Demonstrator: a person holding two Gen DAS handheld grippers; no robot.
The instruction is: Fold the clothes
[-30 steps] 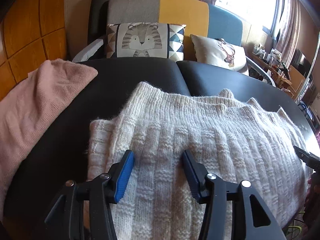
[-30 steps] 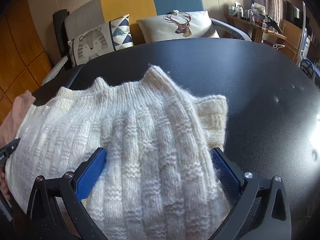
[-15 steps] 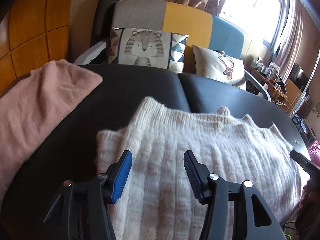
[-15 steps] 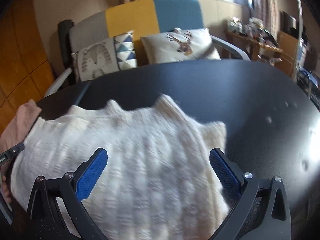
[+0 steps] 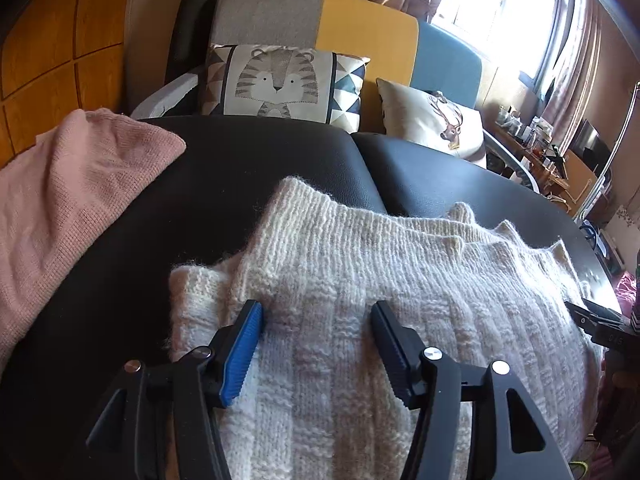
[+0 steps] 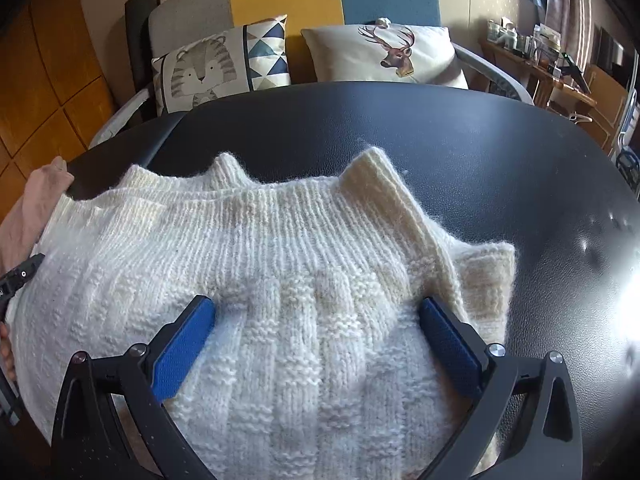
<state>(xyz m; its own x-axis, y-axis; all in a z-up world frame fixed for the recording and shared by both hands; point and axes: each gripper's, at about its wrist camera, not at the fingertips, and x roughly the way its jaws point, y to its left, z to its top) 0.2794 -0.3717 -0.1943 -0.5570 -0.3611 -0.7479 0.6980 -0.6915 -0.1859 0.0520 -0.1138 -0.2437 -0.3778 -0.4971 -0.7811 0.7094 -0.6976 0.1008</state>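
Cream chunky-knit sweater (image 6: 280,280) lies in layers on the black padded table (image 6: 500,152), ribbed hem at the far side and a folded-in layer peeking out at each side; left gripper (image 5: 316,332) and right gripper (image 6: 316,328) both hover over the near part with jaws wide, holding nothing. Judged mid-fold or being squared off: 1 more fold would need both near corners pinched together, but the pictures don't settle that. Bare table lies beyond the hem and to the right; pink knit (image 5: 68,200) crowds the left edge.
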